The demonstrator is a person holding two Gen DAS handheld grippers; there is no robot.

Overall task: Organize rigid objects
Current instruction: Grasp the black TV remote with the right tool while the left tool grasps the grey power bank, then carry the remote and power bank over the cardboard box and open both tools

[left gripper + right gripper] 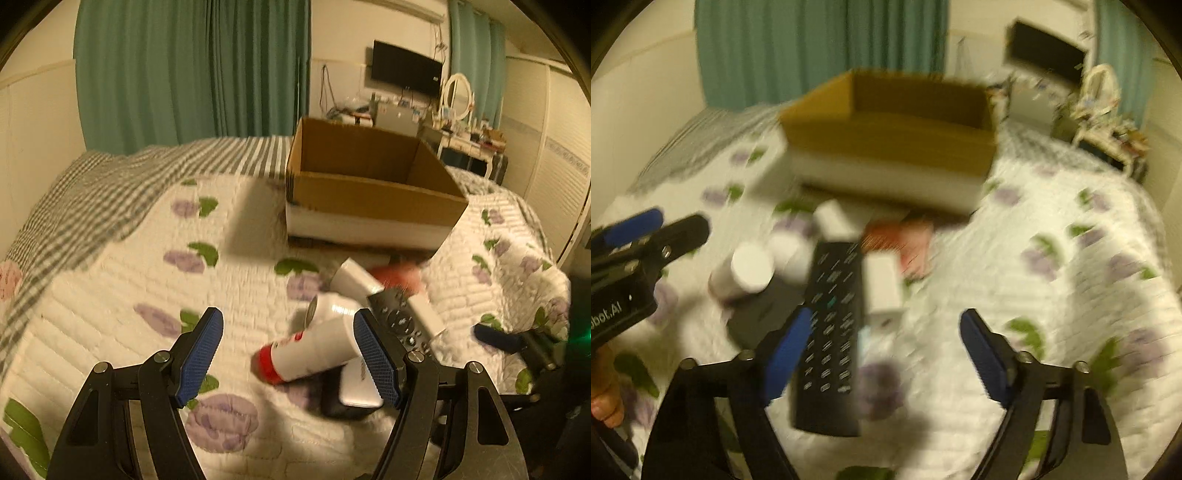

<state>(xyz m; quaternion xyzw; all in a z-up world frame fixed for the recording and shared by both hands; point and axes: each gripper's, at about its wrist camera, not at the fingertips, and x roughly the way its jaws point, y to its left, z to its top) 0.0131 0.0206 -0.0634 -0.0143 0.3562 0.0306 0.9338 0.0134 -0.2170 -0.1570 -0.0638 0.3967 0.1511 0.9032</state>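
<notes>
Both tongs gape wide, empty; the right tongs [882,354] sit nearest the remote control [831,332], its long axis seemingly pointing boxward.

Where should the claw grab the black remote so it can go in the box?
Probably across the remote's narrow middle, coming from above. It is long and slim and lies flat, so its two long edges fit between the open right claw. Its far end sits among the white bottles, so avoid that end.
</notes>
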